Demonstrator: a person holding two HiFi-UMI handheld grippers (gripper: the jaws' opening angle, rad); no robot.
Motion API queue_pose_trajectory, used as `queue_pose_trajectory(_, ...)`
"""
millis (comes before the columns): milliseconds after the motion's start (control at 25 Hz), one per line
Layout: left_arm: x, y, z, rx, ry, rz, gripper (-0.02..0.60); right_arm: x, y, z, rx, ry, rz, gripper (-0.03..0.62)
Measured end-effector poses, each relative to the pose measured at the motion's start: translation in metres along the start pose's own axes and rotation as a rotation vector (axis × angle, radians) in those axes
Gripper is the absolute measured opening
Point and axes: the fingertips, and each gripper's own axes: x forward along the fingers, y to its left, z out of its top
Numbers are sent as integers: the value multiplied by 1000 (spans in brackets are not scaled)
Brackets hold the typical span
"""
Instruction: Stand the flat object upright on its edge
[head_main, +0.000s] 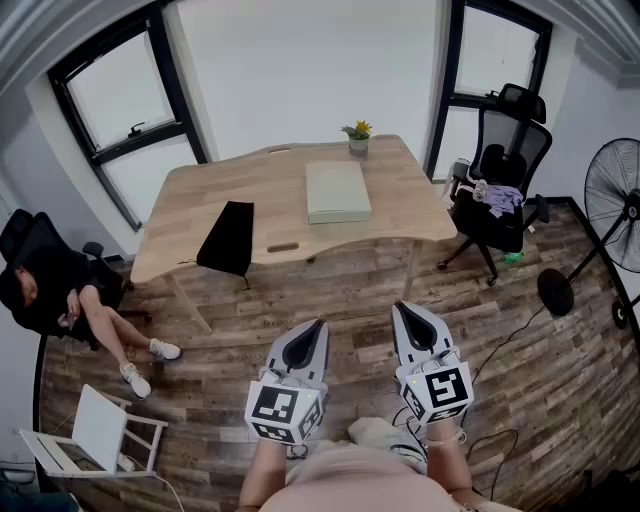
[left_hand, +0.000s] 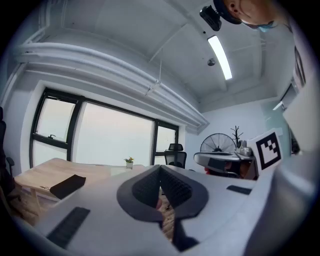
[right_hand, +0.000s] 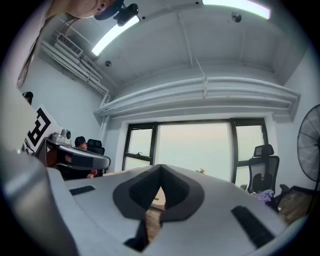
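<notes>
step: approach | left hand-held gripper (head_main: 316, 326), right hand-held gripper (head_main: 401, 309): jaws together, empty | pale green flat box (head_main: 337, 191): lying flat on counter (head_main: 270, 185), upper centre, well apart | advice: open jaws, pinch one long edge, brace the opposite, tilt slowly.

Grey left gripper (head_main: 319, 325), grey right gripper (head_main: 401, 307), black fingers (head_main: 300, 350), black-and-white marker cubes (head_main: 283, 408)

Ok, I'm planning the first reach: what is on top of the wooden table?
A pale green flat object, a small potted plant at the far edge, and a black flat item overhanging the near edge. Anything under them is covered.
</notes>
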Motion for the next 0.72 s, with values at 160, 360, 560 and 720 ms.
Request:
queue_pose_trajectory(160,18,-1,4,15,-1,11,9,7,-14,0,-22,-13,7,0)
queue_pose_trajectory(360,35,-1,2,20,3,16,9,13,-29,0,-24,-10,6,0)
queue_pose_trajectory(560,54,-4,3,26,8,23,9,19,-40,-3,-9,-30,34,0)
queue_pose_trajectory(720,70,-6,-1,21,17,37,9,25,-50,-9,24,-19,63,0)
